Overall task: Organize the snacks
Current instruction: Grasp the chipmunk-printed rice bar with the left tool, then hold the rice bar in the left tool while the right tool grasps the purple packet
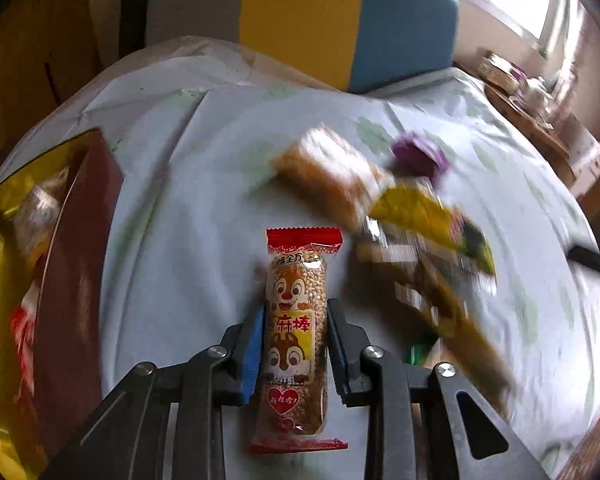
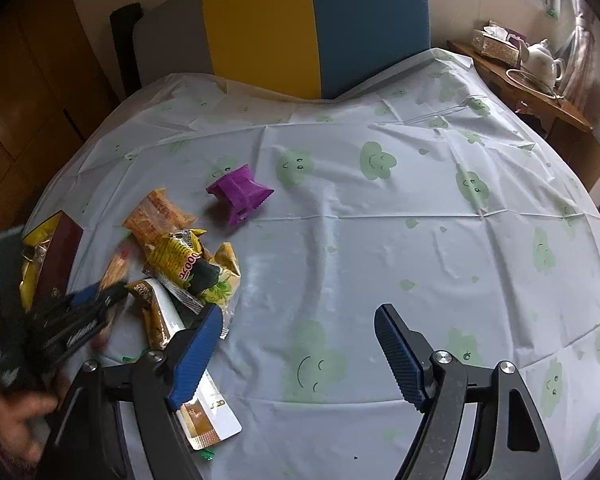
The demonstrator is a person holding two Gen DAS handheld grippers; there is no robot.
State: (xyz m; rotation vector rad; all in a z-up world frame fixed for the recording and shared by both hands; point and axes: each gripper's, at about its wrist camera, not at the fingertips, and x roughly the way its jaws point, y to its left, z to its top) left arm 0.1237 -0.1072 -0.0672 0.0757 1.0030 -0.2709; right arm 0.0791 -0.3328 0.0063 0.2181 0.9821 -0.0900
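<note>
My left gripper (image 1: 296,316) is shut on a sesame stick snack (image 1: 296,320) in a red-ended clear wrapper with a chipmunk print, held above the table. The left gripper also shows blurred in the right wrist view (image 2: 100,296), near the box. My right gripper (image 2: 300,320) is open and empty over the tablecloth. A pile of snacks (image 2: 184,264) lies left of it, with a purple packet (image 2: 240,192) and an orange packet (image 2: 156,216). A dark red box with gold lining (image 1: 76,264) holds several snacks at the left.
The table has a pale cloth with green cloud faces (image 2: 380,208). A chair with yellow and blue back (image 2: 312,20) stands behind it. A wooden side shelf with a teapot (image 2: 540,60) is at the far right.
</note>
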